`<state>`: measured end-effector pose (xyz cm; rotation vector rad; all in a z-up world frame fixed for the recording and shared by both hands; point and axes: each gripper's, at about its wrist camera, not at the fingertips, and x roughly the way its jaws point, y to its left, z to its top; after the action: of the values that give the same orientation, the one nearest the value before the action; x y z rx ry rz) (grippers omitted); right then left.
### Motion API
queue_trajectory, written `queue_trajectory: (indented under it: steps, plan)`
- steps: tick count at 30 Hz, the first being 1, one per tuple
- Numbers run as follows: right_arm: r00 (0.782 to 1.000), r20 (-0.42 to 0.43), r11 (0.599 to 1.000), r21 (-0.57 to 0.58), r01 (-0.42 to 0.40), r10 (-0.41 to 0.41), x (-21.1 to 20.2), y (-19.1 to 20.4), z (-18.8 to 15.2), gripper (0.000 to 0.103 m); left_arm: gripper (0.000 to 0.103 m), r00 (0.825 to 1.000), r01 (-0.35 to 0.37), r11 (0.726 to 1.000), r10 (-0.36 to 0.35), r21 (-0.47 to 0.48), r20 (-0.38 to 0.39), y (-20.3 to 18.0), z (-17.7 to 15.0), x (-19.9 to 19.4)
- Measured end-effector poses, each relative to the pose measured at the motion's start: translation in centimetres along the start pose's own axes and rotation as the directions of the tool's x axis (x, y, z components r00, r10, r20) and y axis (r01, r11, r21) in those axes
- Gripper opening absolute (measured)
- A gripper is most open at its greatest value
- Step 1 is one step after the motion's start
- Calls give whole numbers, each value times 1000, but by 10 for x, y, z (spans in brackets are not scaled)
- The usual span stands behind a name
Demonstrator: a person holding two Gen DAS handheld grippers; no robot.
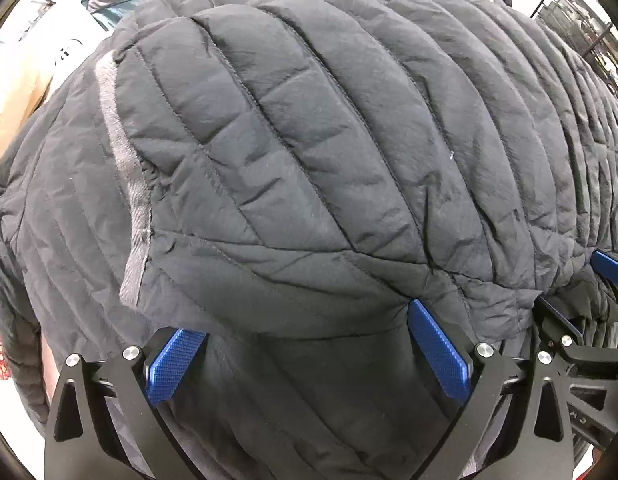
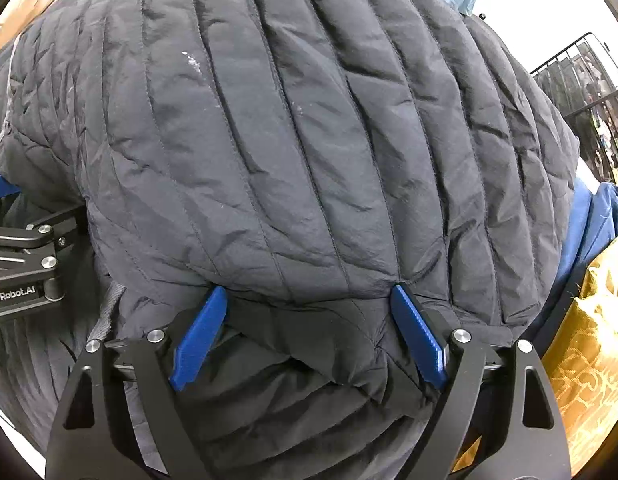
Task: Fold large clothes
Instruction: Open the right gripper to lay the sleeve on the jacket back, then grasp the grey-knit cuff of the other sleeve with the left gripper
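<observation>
One dark quilted jacket (image 1: 309, 152) fills the centre of both views. Two grippers are present: the left gripper (image 1: 309, 328) at the bottom of the left wrist view and the right gripper (image 2: 309, 300) at the bottom of the right wrist view. Each carries two blue pads (image 1: 437, 348). One black wire rack (image 2: 585, 92) stands at the upper right. One gold patterned fabric (image 2: 589, 352) lies at the lower right.

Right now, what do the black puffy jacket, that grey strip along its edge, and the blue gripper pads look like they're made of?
Jacket: probably thin matte nylon or polyester over padding; stitched channels puff up and the shell crinkles finely.
Grey strip: looks like soft fleece or knit lining; fuzzy, no sheen.
Blue pads: hard, likely plastic or coated metal, I can't tell which; fine cross-hatched grip texture.
</observation>
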<state>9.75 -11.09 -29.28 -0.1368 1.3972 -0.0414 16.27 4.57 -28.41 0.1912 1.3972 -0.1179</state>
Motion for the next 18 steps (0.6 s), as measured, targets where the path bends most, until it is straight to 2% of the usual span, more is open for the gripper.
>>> queue_trajectory:
  steps: [4, 7, 10, 13, 16, 18]
  plan:
    - [1000, 5, 1000, 0, 2, -2, 1, 3, -6, 84, 94, 1000, 14, 1000, -14, -4, 8, -1, -14, -19]
    - [1000, 4, 1000, 4, 5, -5, 0, 1, -6, 84, 94, 995, 74, 997, -72, -35, 71, 11, -29, -46]
    - [1000, 21, 1000, 16, 4, -4, -12, 0, -10, 84, 94, 987, 112, 989, -98, -101, 131, 39, -53, -72]
    - [998, 63, 999, 29, -33, 31, -29, 1, -20, 84, 88, 984, 105, 973, -71, -207, 165, 83, -82, -87]
    - [995, 88, 998, 14, -57, 56, -47, 5, -38, 84, 82, 986, 62, 931, -1, -360, 167, 144, -119, -94]
    - [994, 93, 998, -3, -65, 64, -56, 7, -48, 84, 79, 989, 37, 870, 38, -491, 142, 195, -148, -96]
